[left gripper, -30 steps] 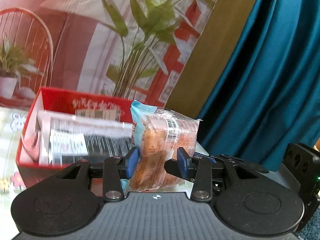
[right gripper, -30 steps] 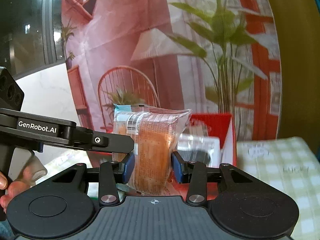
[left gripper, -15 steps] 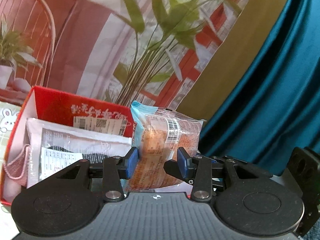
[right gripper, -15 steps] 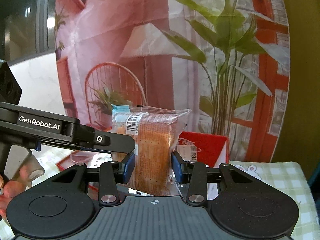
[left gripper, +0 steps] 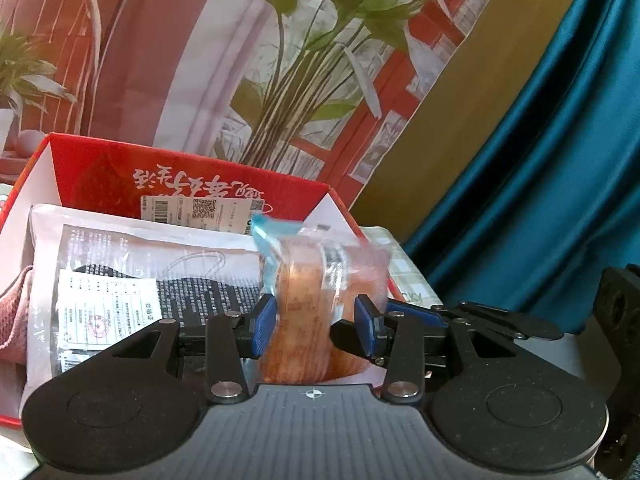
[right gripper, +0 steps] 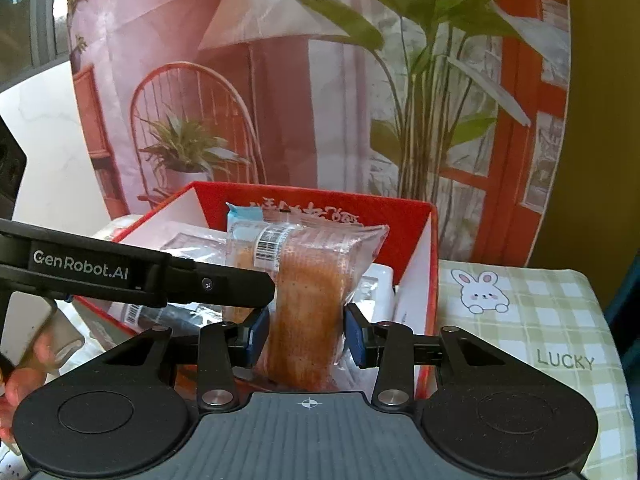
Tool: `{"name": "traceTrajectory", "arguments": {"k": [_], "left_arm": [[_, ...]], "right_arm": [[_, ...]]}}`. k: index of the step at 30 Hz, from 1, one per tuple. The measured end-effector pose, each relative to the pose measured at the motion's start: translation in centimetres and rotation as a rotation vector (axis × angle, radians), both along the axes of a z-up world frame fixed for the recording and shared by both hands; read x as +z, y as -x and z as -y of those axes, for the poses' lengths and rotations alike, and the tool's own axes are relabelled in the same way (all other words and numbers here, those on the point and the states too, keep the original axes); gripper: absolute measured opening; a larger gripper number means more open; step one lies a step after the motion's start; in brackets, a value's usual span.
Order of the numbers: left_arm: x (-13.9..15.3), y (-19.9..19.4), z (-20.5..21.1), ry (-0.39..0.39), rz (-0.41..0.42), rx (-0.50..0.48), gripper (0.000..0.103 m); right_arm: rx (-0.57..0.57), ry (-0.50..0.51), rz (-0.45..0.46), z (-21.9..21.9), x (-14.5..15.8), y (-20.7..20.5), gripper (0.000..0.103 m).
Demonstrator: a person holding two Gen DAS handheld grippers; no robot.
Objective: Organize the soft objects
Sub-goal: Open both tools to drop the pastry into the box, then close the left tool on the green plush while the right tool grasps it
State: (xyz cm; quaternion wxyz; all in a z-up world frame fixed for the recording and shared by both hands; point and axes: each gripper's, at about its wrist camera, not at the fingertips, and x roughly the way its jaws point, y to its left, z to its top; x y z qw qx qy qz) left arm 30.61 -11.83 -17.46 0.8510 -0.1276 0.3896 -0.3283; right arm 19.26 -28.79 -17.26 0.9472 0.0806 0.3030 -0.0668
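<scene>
The left tongs are about half open, and their jaws are opening at this moment. Between them stands a wrapped cake in clear plastic. The left blue pad touches the wrapper, but on the right pad I cannot tell if it presses or only stands beside it. The packet is blurred in this view.

The right tongs are a little less wide and grip a second wrapped cake upright, both blue pads against the wrapper.

Each packet shows a brown-orange cake, a light blue sealed edge at the top and a white barcode label. Both are held just above the near edge of the red box, the left one over its right corner.

Inside the red box lies a flat white plastic bag with printed labels and something dark in it. A pink knitted cloth is at the left wall of the box, cut off by the picture edge. The box stands on a surface with a green checked cloth, to the right of the box, printed with a rabbit.

In the right view the left tongs' black arm crosses in front of the red box and hides part of its contents. A hand shows at the left edge, mostly cut off.
</scene>
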Motion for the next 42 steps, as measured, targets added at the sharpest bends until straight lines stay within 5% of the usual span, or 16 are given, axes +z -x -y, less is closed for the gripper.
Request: {"name": "traceTrajectory", "arguments": {"k": [14,26,35,42], "left_arm": [[3.0,2.4,-2.2,-0.157,0.179,0.097,0.084],[4.6,6.9,-7.7,-0.201,0.237,0.137,0.084],[1.0,10.6,-12.0,-0.212,0.152,0.151,0.076],[-3.3,12.3,-12.7,-0.184,0.020,0.092,0.064]], "right_arm": [[-0.046,0.049,0.061,-0.5,1.2,1.3,0.065],[-0.035,-0.001,0.170,-3.5,1.8,4.8,0.067],[0.001,-0.005,0.206,-7.1,0.1,7.5,0.066],[0.101,-0.044,0.113,-10.5,-3.3,6.9,0.058]]}}
